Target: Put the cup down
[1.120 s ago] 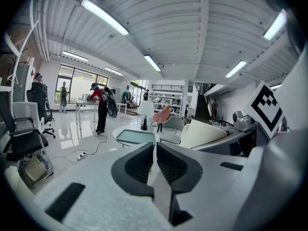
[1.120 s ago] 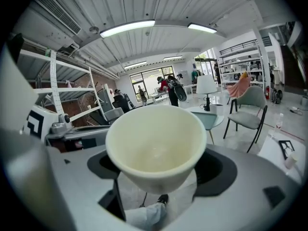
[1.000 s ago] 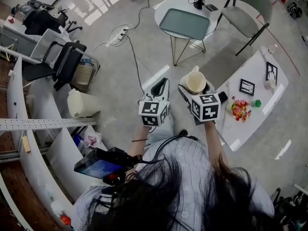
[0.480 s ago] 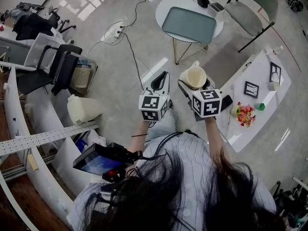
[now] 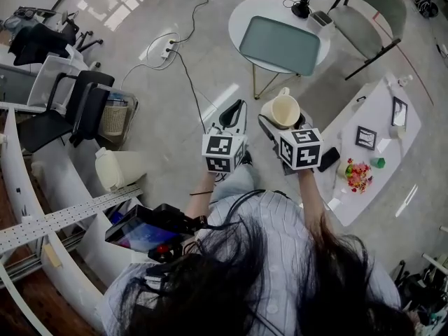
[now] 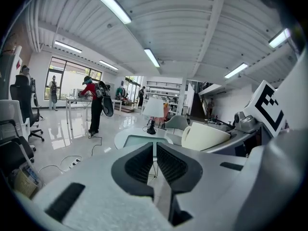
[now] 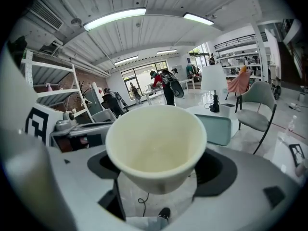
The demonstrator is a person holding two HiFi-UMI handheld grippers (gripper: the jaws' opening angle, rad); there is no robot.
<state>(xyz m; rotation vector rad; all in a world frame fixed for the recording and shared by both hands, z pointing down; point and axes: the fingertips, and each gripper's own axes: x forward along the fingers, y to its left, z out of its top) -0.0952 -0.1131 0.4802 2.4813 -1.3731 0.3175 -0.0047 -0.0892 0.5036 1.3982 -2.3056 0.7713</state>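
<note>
While the right gripper [image 5: 285, 124] is closed on the lower body of the cream, tapered cup with a side handle [image 7: 156, 146], the cup is held in the air, upright and mouth up. As far as the right gripper view shows, the cup is empty. Its handle points to the far side, away from the person. The left gripper [image 6: 154, 150] is held just left of the right one. Its jaws are together, with nothing between them.

Status: the put-down is not done. The cup rests on no surface, and the grey polished floor [image 5: 175, 117] lies below it.

Two surfaces are in view:
- A round white table [image 5: 241, 12] carrying a teal rectangular tray [image 5: 283, 44] stands farther ahead.
- A long white table [image 5: 378, 114] stands to the right, carrying small picture frames and a red-and-yellow cluster.

Which of them is intended cannot be told.

Judged remaining:
- Bring the cup over a table.
- Lower it until the base seats flat.
- Open the right gripper and draw it clear without tipping the cup.
</note>
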